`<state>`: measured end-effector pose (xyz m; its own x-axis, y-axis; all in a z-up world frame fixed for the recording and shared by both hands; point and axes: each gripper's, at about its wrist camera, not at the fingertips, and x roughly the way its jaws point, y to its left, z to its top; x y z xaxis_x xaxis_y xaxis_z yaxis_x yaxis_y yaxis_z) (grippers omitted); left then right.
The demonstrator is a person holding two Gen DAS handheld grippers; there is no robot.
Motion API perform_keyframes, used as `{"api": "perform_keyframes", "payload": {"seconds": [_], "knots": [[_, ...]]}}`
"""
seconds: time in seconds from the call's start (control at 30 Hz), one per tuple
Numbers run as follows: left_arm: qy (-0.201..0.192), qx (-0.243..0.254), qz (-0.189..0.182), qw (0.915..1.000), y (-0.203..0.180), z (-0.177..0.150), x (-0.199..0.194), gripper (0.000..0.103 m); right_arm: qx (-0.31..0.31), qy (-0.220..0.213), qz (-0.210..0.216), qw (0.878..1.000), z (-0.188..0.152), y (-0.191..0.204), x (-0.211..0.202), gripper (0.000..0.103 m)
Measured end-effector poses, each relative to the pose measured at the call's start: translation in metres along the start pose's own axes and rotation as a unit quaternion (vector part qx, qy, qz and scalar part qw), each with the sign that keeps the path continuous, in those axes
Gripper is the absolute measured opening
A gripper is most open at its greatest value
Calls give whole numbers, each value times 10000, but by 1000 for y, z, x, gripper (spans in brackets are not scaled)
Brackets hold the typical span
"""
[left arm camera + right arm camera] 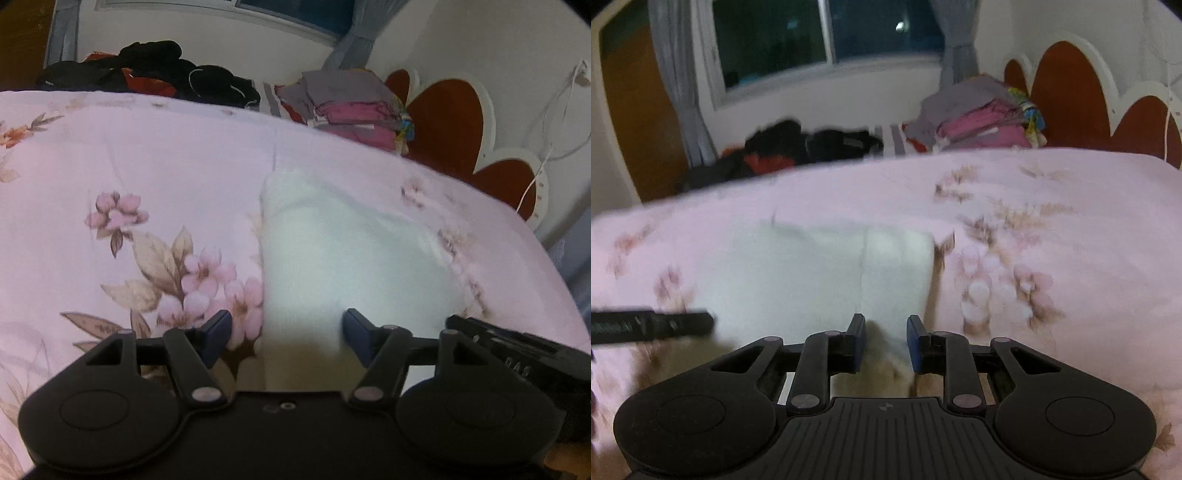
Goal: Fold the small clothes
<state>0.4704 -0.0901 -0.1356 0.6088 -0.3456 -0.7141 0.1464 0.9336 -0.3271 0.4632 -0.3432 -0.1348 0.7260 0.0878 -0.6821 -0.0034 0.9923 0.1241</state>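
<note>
White garment (332, 258) on pink floral bedspread (129, 166); beyond it black-and-red clothes heap (147, 70), grey-magenta folded stack (354, 107), red-brown white-trimmed headboard (447, 122).

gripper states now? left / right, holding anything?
Left gripper: open, holding nothing, jaws spread over the near edge of the white cloth.
Right gripper: open, narrower gap, holding nothing, poised at the cloth's near edge.

A pink floral bedspread (147, 166) is spread under and ahead of the tongs. Far ahead to the left, a heap of dark clothes (147, 70) is piled; to the right, a stack of folded pink and grey laundry (351, 107) is set beside a red scalloped headboard (450, 122). A curtained window (820, 37) is seen beyond.
</note>
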Motion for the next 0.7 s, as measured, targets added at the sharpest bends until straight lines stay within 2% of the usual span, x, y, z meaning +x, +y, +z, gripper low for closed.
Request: {"api": "perform_keyframes", "payload": {"seconds": [0.1,0.27,0.33,0.5,0.7], "knots": [[26,-28,-31,10000,-3,1,-6,64,299,-27,73,9995,4,-6,-8,24],[147,138,-39,9998,-7,-8,-12,64,169,-82,168,9997,-3,-1,-31,24],[255,84,-28,9996,-6,-15,-9,66,137,-13,205,9997,-14,2,-39,24],[244,209,75,9995,-11,-22,-10,66,77,336,150,9993,-44,2,-38,24],[259,427,155,9986,-18,-23,-14,66,196,377,161,9990,-46,2,-49,25]]}}
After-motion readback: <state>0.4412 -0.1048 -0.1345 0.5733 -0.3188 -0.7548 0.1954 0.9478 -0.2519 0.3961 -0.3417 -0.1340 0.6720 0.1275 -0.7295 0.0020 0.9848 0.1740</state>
